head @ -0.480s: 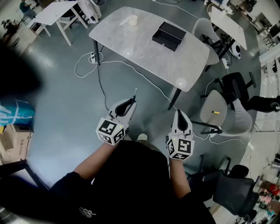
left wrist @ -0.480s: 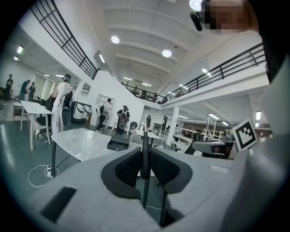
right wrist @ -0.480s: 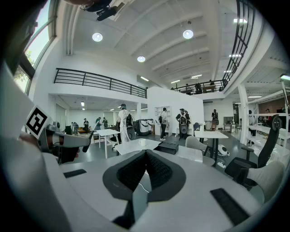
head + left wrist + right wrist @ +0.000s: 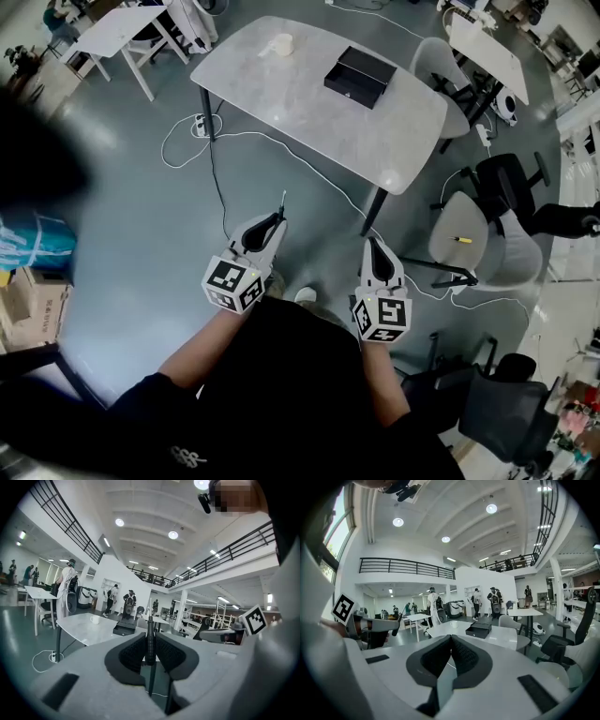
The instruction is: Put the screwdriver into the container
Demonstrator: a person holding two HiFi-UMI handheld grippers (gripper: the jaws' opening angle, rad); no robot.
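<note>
Left hand-held gripper (image 4: 274, 225) has edged slightly left and nearer, clamped on the screwdriver (image 4: 150, 641). Right hand-held gripper (image 4: 450, 640) is closed on nothing.

You have even, bright light from round white ceiling lamps (image 4: 398, 522). The glossy grey floor (image 4: 112, 141) carries soft glare. Your gripper views bend strongly, with black corners; their near foreground is soft.

Pale grey stone-look table (image 4: 281, 103) bearing a white cup (image 4: 284, 43), white cable (image 4: 178, 141) looping beside its leg, small yellow item (image 4: 461, 240) lying on a grey chair (image 4: 448, 220)
</note>
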